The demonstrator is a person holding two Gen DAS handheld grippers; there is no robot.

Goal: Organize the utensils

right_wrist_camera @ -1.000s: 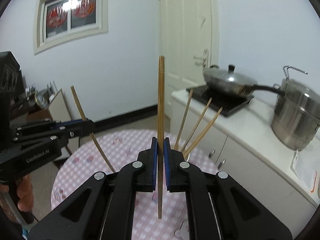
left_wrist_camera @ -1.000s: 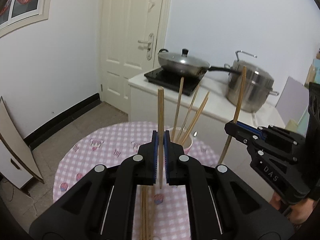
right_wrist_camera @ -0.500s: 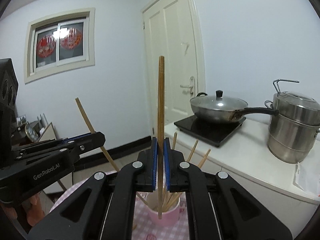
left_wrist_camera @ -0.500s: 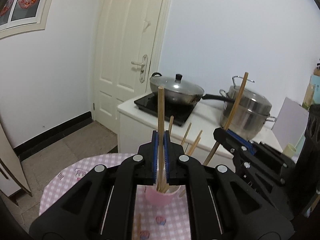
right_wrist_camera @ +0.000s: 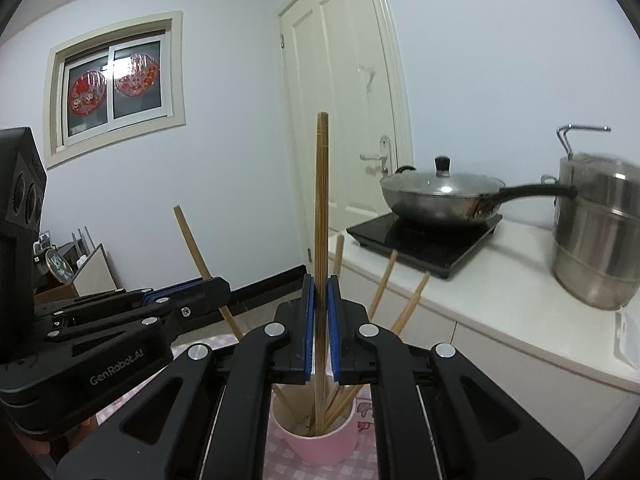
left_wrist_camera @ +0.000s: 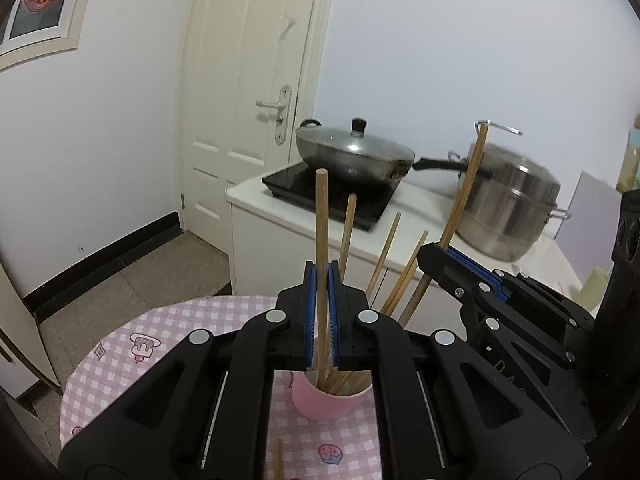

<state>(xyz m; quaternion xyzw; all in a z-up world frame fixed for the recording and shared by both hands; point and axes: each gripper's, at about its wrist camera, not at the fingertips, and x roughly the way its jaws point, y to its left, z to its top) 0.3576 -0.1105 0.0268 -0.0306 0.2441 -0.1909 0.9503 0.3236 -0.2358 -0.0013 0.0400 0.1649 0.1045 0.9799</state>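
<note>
A pink cup [left_wrist_camera: 324, 402] [right_wrist_camera: 320, 444] stands on the pink checked tablecloth [left_wrist_camera: 120, 364] with several wooden chopsticks leaning in it. My left gripper [left_wrist_camera: 322, 316] is shut on an upright chopstick [left_wrist_camera: 321, 216] whose lower end dips into the cup's mouth. My right gripper [right_wrist_camera: 320, 328] is shut on another upright chopstick [right_wrist_camera: 322, 192], its tip also inside the cup. In each wrist view the other gripper [left_wrist_camera: 500, 292] [right_wrist_camera: 120, 320] shows at the side, its chopstick slanting down toward the cup. Another chopstick [left_wrist_camera: 278, 460] lies on the cloth in front.
Behind the table a white counter [left_wrist_camera: 420, 208] carries a black induction hob [left_wrist_camera: 332, 192] with a lidded wok [left_wrist_camera: 352, 156] and a tall steel steamer pot [left_wrist_camera: 508, 204]. A white door [left_wrist_camera: 248, 100] and a window [right_wrist_camera: 116, 80] lie beyond. Boards lean against the left wall.
Both grippers have moved forward and down over the cup. The held chopsticks' lower ends, which hung above the cloth, now sit inside the cup's mouth.
</note>
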